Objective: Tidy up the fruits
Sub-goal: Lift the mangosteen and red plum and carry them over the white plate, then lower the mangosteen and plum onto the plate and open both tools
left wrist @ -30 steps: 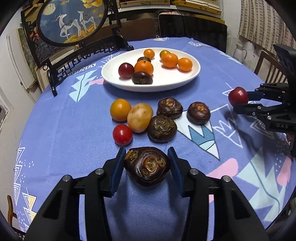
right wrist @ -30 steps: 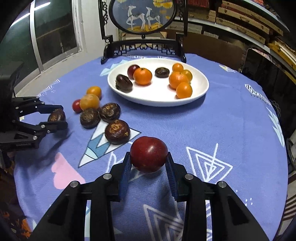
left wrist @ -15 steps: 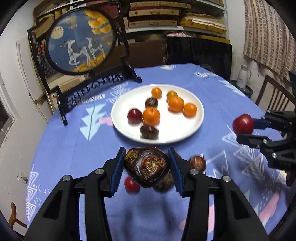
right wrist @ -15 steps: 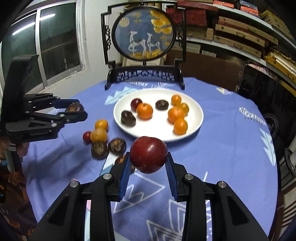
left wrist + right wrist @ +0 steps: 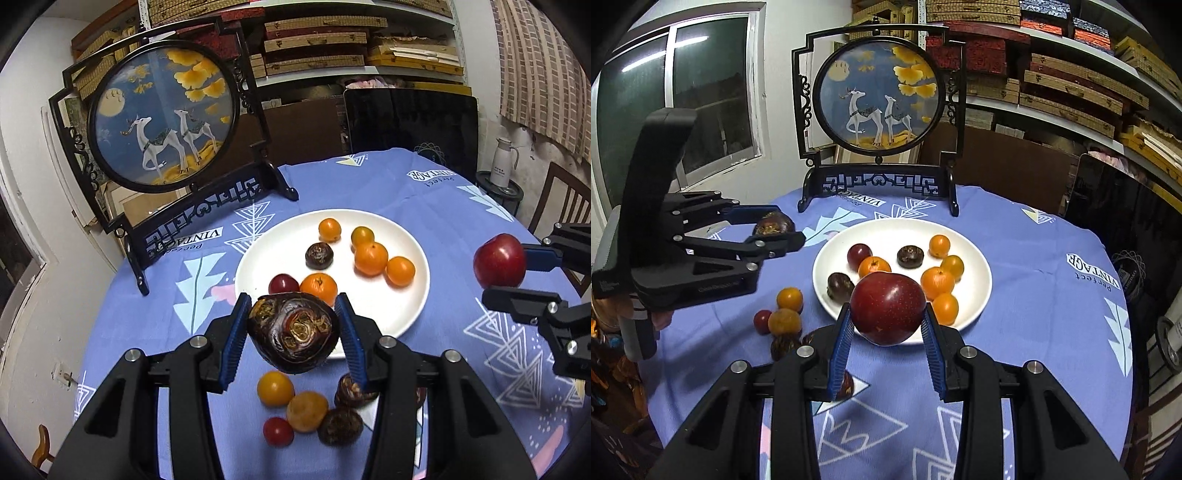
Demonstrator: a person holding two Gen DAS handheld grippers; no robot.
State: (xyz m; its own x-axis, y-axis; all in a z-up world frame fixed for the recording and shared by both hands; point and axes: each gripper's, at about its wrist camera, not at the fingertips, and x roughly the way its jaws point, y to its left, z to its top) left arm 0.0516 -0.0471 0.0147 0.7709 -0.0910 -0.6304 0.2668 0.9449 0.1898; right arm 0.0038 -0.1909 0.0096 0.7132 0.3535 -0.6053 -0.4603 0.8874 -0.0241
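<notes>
My left gripper (image 5: 293, 332) is shut on a dark brown water chestnut (image 5: 293, 334) and holds it in the air over the near rim of the white plate (image 5: 413, 306). That plate carries several oranges, a dark red plum and dark chestnuts. My right gripper (image 5: 888, 325) is shut on a dark red plum (image 5: 888, 308), also raised above the table, near the plate (image 5: 975, 295). Each gripper shows in the other's view: the right one (image 5: 498, 275) with its plum, the left one (image 5: 775, 230) with its chestnut. Loose fruit (image 5: 306, 411) lies on the cloth below the left gripper.
A framed round deer picture (image 5: 162, 118) on a black stand sits at the table's far side behind the plate. The round table wears a blue patterned cloth (image 5: 1052, 288). A wooden chair (image 5: 561, 199) and a white jug (image 5: 502, 166) stand beyond the right edge. Shelves of boxes line the back wall.
Both grippers have risen off the table with their fruit and tilted up, so the plate now sits lower and nearer in view. The loose fruit has dropped below the left gripper.
</notes>
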